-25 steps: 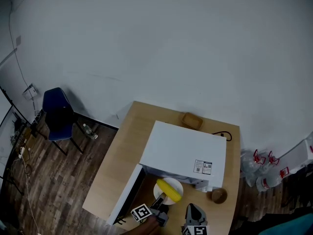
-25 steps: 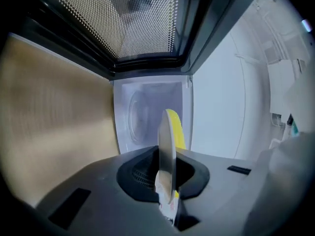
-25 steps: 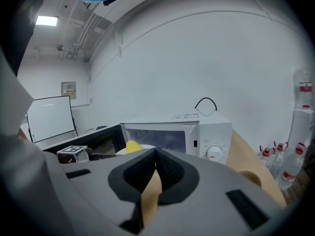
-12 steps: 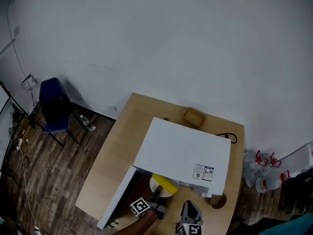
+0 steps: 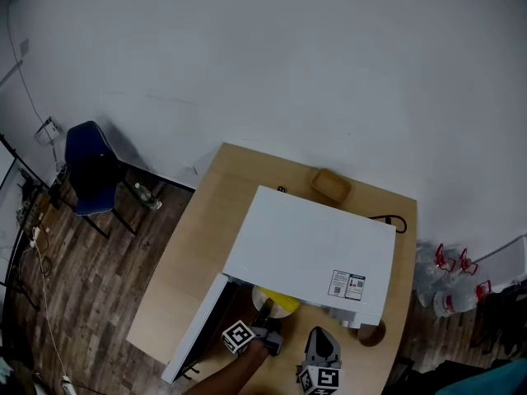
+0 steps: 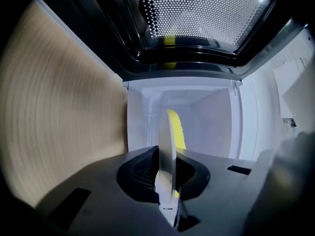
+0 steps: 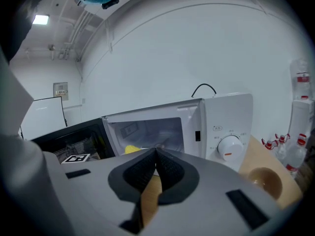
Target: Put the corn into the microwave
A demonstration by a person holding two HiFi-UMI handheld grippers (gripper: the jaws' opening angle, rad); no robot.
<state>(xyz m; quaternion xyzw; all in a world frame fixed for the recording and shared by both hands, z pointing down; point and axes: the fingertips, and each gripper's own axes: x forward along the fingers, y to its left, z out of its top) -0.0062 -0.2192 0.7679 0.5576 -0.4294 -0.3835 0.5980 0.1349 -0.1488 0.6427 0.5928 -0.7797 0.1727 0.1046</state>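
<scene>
A white microwave (image 5: 313,253) stands on the wooden table (image 5: 198,245) with its door (image 5: 198,336) swung open to the left. My left gripper (image 5: 265,327) is shut on the rim of a white plate (image 5: 276,304) that carries the yellow corn (image 5: 278,299). The plate sits partly under the microwave's top. In the left gripper view the plate (image 6: 166,151) shows edge-on between the pads, with the corn (image 6: 176,129) beyond it inside the white cavity (image 6: 209,117). My right gripper (image 5: 321,348) hangs shut and empty in front of the microwave (image 7: 221,117); the corn (image 7: 132,150) shows inside.
A small brown bowl (image 5: 370,332) sits at the microwave's right front corner, near the dial (image 7: 229,146). A wooden dish (image 5: 331,185) and a black cord (image 5: 395,220) lie behind the microwave. A blue chair (image 5: 89,169) and water bottles (image 5: 449,278) stand on the floor.
The plate with the corn has gone further into the microwave opening, so less of it shows in the head view. Both grippers have moved forward and lower.
</scene>
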